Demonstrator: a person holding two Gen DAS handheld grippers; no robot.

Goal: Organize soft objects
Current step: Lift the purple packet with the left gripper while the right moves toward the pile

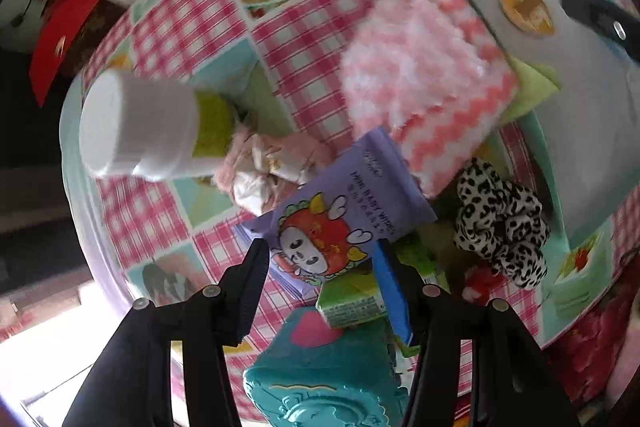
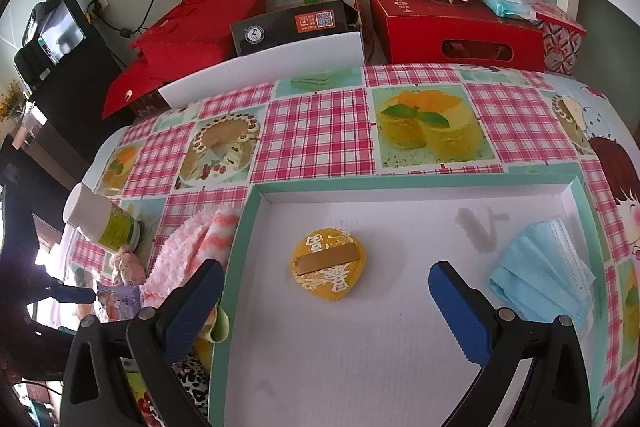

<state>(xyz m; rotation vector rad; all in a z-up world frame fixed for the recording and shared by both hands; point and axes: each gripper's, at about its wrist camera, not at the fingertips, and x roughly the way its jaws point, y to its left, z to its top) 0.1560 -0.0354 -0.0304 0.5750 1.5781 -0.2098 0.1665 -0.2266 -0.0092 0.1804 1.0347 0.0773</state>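
the left tongs [image 1: 320, 259] are seen pointing steeply down over a clutter of soft things on the checked worktop [image 1: 192, 39]. their jaws stand partly apart, and the lower end of a purple wipes packet [image 1: 344, 211] lies between the fingertips; whether the pads press on it cannot be told, as the left-wrist view is blurred. just beyond the packet a pink-and-white fluffy cloth [image 1: 420, 75] is spread, partly over the rim of a teal-edged tray [image 1: 536, 131]. a black-and-white spotted scrunchie [image 1: 500, 223] lies to the right of the tongs, beside the tray's wall. a small green carton [image 1: 352, 303] and a teal toy [image 1: 320, 387] are seen close under the jaws. a white bottle [image 1: 136, 131] lies tipped at the left, with a pale pink crumpled thing [image 1: 264, 167] next to it.

the right tongs [image 2: 326, 283] hang over the tray's white floor [image 2: 360, 367] with jaws wide apart and nothing between them. a yellow badge [image 2: 328, 267] lies just beyond the fingertips, and a blue face mask [image 2: 544, 279] rests in the tray at the right.
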